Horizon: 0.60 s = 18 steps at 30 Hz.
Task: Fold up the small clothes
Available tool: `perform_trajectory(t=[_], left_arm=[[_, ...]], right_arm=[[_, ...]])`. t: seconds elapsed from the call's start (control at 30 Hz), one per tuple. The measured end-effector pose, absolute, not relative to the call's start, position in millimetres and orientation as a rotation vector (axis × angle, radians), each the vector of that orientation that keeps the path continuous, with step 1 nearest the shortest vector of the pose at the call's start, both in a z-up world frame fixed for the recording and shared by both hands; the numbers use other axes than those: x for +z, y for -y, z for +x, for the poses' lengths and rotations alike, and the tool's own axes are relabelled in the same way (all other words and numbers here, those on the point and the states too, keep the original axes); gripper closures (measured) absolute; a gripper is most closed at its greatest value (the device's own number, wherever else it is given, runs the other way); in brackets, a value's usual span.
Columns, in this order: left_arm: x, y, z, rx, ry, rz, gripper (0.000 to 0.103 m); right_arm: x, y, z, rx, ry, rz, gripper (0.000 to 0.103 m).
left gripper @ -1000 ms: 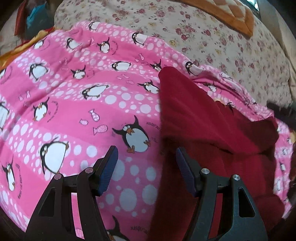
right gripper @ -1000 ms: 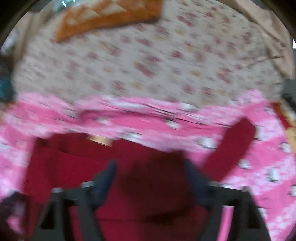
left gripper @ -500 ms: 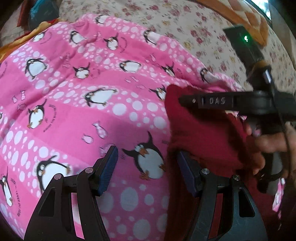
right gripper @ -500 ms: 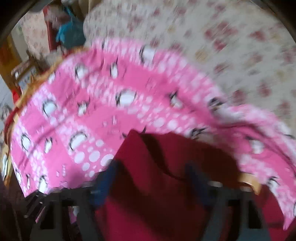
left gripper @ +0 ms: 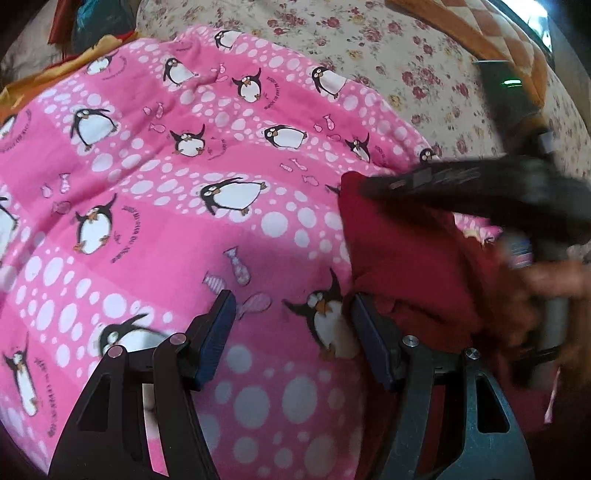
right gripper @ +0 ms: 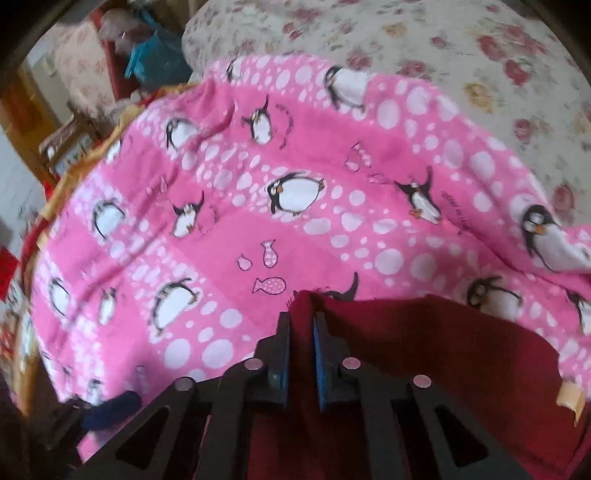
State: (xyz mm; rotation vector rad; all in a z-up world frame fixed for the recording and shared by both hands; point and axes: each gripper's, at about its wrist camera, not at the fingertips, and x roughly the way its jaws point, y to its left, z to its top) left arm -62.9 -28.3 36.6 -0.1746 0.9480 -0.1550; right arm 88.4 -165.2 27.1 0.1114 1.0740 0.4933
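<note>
A dark red garment (left gripper: pixel 402 251) lies on a pink penguin-print blanket (left gripper: pixel 184 206). My left gripper (left gripper: pixel 291 332) is open and empty, low over the blanket, its right finger at the garment's left edge. My right gripper (right gripper: pixel 301 332) is shut on a corner of the red garment (right gripper: pixel 424 350), with the cloth pinched between the blue pads. In the left wrist view the right gripper (left gripper: pixel 480 195) reaches in from the right, blurred, with the hand behind it, over the garment's far corner.
A floral bedsheet (left gripper: pixel 369 40) lies beyond the blanket, with an orange quilted cloth (left gripper: pixel 480 33) at the back right. A blue bag and clutter (right gripper: pixel 155 62) stand off the bed's far left. The blanket's yellow edge (right gripper: pixel 74 173) marks its left side.
My right gripper swung left over the garment to its corner and closed on the cloth. My left gripper shifted slightly left and stayed open. The garment's corner has bunched up.
</note>
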Motion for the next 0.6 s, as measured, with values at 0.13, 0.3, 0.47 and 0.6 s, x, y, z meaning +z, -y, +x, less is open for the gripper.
perform_trajectory(t=[0.13, 0.3, 0.47, 0.6], left_arm=[[44, 12, -72, -0.087, -0.913, -0.181, 0.037], [42, -1, -72, -0.077, -0.928, -0.275, 0.037], [42, 16, -75, -0.203, -0.948, -0.282, 0.037], [37, 35, -74, -0.249, -0.982, -0.247, 0.037]], right_arm=[[69, 207, 49, 0.399, -0.997, 0.098, 0.053], [88, 238, -20, 0.386, -0.998, 0.082, 0.052], [75, 250, -74, 0.360, -1.014, 0.112, 0.052], [59, 250, -95, 0.372, -1.062, 0.185, 0.052]])
